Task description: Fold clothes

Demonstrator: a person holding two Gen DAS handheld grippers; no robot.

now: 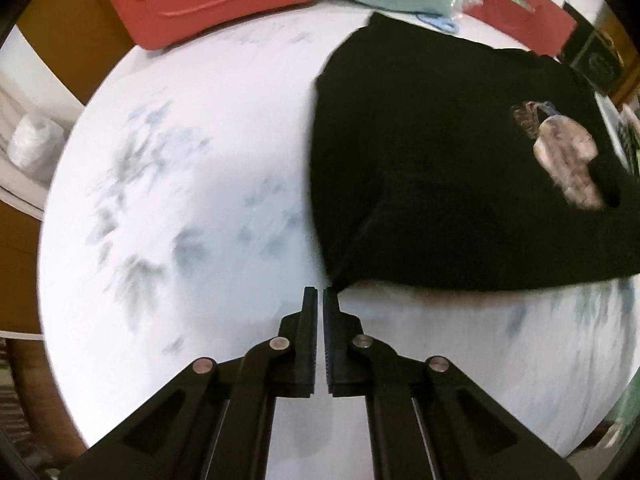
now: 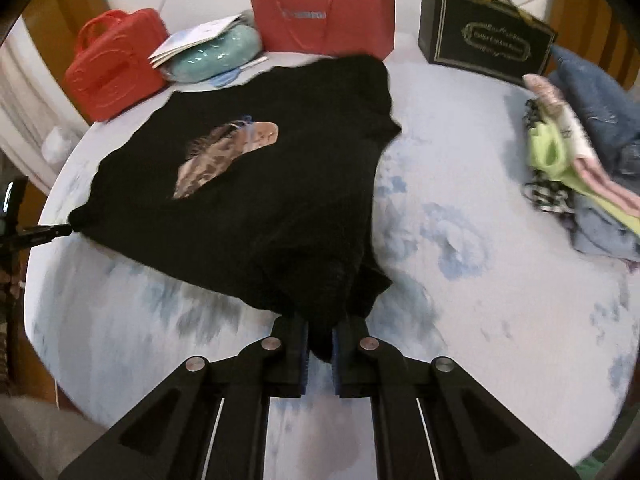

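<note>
Desk: my round white desk with faint blue-grey blotches (image 2: 460, 240) carries everything here.
Shirt: the black cloth T-shirt with a brown feather print (image 2: 248, 184) lies spread near the middle of the desk, its near hem bunched and lifted toward me; in my left view the same shirt (image 1: 440, 160) fills the right half.
Clothes pile: a heap of blue denim, lime-green and pink striped garments (image 2: 580, 168) sits well right of the shirt, at the desk's edge.
Red paper bag: a red paper carrier bag (image 2: 324, 20) stands just behind the shirt's far edge.
Black box: a black rectangular gift box with gold lettering (image 2: 484, 36) stands behind and right of the shirt.
Red case: a red moulded plastic case with a handle (image 2: 112, 68) rests behind and left of the shirt.
Teal bundle: a pale teal bundle in clear wrap (image 2: 216, 54) lies between the red case and the paper bag, papers on top.
Right claw: my right claw (image 2: 320, 344) is clamped on the shirt's bunched near hem.
Left claw: my left claw (image 1: 320, 300) is nearly closed, a thin slit between its jaws, its tips at the shirt's near-left corner; I cannot tell whether it grips cloth.
</note>
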